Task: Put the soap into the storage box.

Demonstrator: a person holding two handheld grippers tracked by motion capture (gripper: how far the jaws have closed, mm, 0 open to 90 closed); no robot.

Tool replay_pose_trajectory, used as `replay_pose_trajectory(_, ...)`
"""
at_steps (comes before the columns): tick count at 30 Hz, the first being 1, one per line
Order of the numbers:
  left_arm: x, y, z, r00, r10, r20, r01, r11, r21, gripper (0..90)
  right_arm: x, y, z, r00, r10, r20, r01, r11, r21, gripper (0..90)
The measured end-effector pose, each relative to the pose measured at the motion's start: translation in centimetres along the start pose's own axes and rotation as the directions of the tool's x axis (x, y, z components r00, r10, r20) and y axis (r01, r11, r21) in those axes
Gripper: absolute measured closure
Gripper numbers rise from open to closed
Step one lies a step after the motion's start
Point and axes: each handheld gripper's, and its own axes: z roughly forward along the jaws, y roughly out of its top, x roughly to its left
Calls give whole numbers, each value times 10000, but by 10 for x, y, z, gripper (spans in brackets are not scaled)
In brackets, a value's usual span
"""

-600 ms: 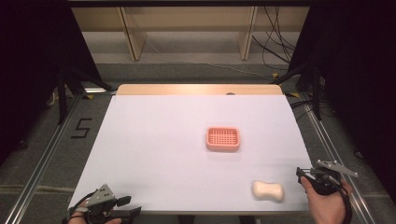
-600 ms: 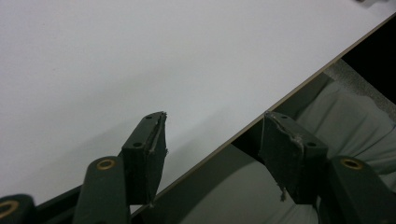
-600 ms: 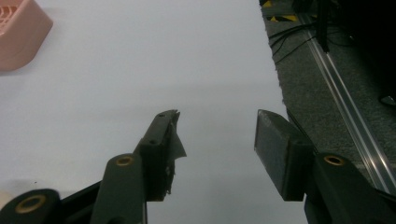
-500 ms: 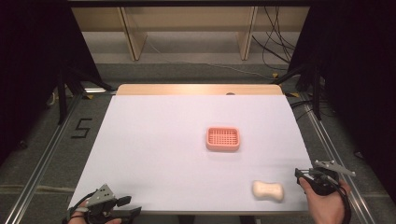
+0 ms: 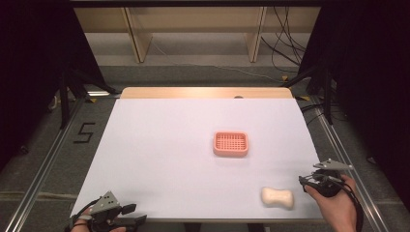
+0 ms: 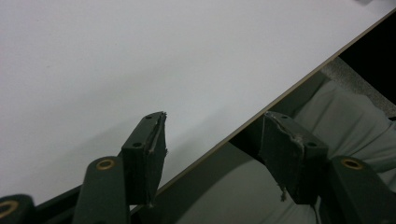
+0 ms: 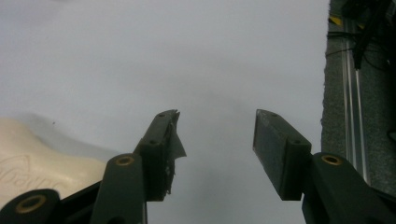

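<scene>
A cream bar of soap [image 5: 277, 197] lies near the table's front right edge; the right gripper view has it at the lower left [image 7: 32, 158]. An orange slotted soap dish [image 5: 231, 143] sits right of the table's middle. My right gripper [image 5: 304, 182] is just right of the soap, open and holding nothing [image 7: 215, 133]. At the front left corner my left gripper [image 5: 135, 215] hangs over the table's front edge, open with nothing between its jaws [image 6: 212, 137].
The white table [image 5: 159, 145] has a wooden strip along its far edge. Metal rails [image 5: 46, 164] run along both sides on the grey floor, and cables lie at the back right. A grey sleeve [image 6: 355, 121] is below the table's front edge.
My right gripper has shifted slightly left toward the soap. The left gripper, soap and dish have not moved.
</scene>
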Motion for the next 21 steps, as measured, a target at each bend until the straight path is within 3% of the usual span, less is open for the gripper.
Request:
replay_pose_trajectory(4, -1, 0, 0, 9997, -165, 191, 168, 9998, -141, 398, 2, 12, -3, 9929, -1062, -530, 1100, 9911, 748, 473)
replay_pose_trajectory(6, -1, 0, 0, 9997, -179, 172, 182, 9997, -180, 398, 0, 19, -3, 9745, -1963, -1088, 2085, 9712, 1153, 457)
replay_pose_trajectory(7, 0, 0, 0, 9997, -173, 160, 176, 9997, -166, 397, 1, 23, -4, 9580, -2512, -1381, 2680, 9559, 1200, 449)
replay_pose_trajectory(8, -1, 0, 0, 9997, -177, 171, 180, 9997, -171, 398, 2, 26, -6, 9491, -2655, -1695, 2922, 9432, 1584, 436)
replay_pose_trajectory(11, -1, 0, 0, 9997, -158, 196, 161, 9998, -149, 397, 3, 32, -3, 8838, -3851, -2657, 4446, 8682, 2203, 395)
replay_pose_trajectory(13, -1, 0, 0, 9997, -156, 178, 159, 9998, -150, 398, 3, 33, 0, 8538, -4147, -3149, 4947, 8347, 2420, 392)
replay_pose_trajectory(14, -1, 0, 0, 9997, -164, 184, 167, 9997, -155, 397, 4, 33, 2, 8510, -4107, -3271, 5004, 8231, 2685, 392)
replay_pose_trajectory(15, -1, 0, 0, 9997, -164, 182, 167, 9997, -158, 398, 5, 33, 3, 8498, -4111, -3300, 5035, 8183, 2772, 392)
replay_pose_trajectory(17, -1, 0, 0, 9997, -152, 199, 154, 9998, -134, 397, 6, 34, 5, 8390, -4208, -3450, 5219, 8016, 2915, 392)
replay_pose_trajectory(18, -1, 0, 0, 9997, -150, 200, 153, 9998, -129, 398, 6, 34, 6, 8308, -4280, -3558, 5325, 7972, 2845, 392)
replay_pose_trajectory(20, -1, 0, 0, 9997, -154, 195, 156, 9998, -144, 397, 7, 34, 6, 8353, -4107, -3655, 5223, 8003, 2945, 392)
replay_pose_trajectory(21, -1, 0, 0, 9997, -156, 195, 158, 9998, -147, 398, 8, 34, 6, 8293, -4212, -3672, 5337, 7917, 2972, 392)
